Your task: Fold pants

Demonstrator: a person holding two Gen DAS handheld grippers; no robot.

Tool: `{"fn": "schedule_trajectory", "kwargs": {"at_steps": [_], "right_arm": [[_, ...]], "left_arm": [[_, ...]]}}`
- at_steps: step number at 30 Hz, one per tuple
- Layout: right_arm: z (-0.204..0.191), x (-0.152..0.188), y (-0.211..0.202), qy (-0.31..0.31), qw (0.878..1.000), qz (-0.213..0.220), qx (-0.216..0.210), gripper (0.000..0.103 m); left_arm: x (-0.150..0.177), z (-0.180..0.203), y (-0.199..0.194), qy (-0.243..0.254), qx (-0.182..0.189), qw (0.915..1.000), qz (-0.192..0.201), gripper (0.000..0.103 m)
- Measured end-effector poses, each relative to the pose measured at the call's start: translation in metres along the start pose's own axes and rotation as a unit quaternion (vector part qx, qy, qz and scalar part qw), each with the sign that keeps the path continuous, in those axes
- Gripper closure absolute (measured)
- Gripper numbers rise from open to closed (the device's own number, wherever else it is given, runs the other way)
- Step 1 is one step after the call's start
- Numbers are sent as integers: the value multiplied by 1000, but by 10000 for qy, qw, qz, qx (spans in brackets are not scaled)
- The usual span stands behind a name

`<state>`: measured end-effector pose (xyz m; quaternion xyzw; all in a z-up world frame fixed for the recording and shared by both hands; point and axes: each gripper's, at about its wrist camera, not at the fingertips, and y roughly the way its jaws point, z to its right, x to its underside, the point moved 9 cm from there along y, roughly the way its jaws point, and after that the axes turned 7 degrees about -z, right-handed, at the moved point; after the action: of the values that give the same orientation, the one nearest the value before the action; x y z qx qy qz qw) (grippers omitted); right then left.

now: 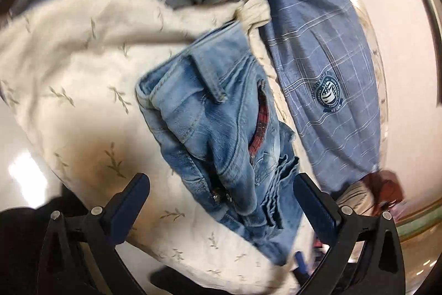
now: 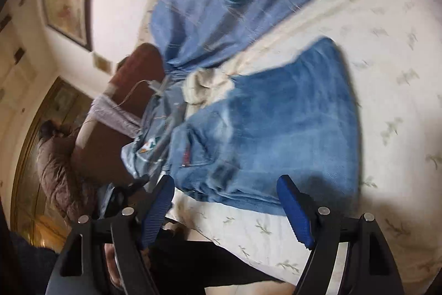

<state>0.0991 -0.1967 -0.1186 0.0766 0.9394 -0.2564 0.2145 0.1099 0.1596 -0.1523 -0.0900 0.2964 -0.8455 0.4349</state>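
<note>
Surface: I see a leaf-print bedspread (image 1: 83, 73).
Jeans (image 1: 221, 129): crumpled on it.
Left gripper (image 1: 222, 194): released.
Right gripper (image 2: 226, 192): released.

pants (image 1: 221, 134): light blue, faded denim jeans
state: folded into a thick, rumpled bundle; layered edges stacked along one side in the left wrist view
detail: a pocket flap and seams face up; a dark red patch shows through a slit in the denim
pose: lying flat, not lifted; in the right wrist view (image 2: 276, 129) the cloth spreads wider toward its far edge
place: on a cream bedcover with a leaf print, just beside a blue checked garment
</note>
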Motion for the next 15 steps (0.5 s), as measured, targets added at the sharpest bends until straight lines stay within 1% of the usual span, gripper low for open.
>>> {"fn": "schedule_trajectory", "kwargs": {"at_steps": [1, 3, 5, 8, 10, 12, 15], "right_arm": [[-1, 1, 2, 7, 10000, -28, -43, 23], [-2, 3, 4, 10, 9999, -86, -116, 23], [-5, 4, 3, -62, 9999, -84, -117, 23], [-7, 4, 0, -82, 9998, -66, -175, 23], [-6, 4, -1, -51, 9998, -52, -209, 23], [-5, 3, -1, -38, 9998, -43, -206, 23], [-4, 4, 1, -38, 9998, -71, -184, 23]], "left_arm": [[-2, -2, 4, -72, 18, 10000, -31, 0], [-6, -8, 15, -294, -61, 9995, -97, 0], [-12, -9, 19, -431, -48, 9991, -40, 0], [-26, 1, 15, -281, -81, 9994, 194, 0], [-32, 5, 16, -187, -115, 9995, 226, 0], [-33, -4, 25, -381, -222, 9990, 123, 0], [-35, -5, 19, -422, -128, 9988, 225, 0]]}}
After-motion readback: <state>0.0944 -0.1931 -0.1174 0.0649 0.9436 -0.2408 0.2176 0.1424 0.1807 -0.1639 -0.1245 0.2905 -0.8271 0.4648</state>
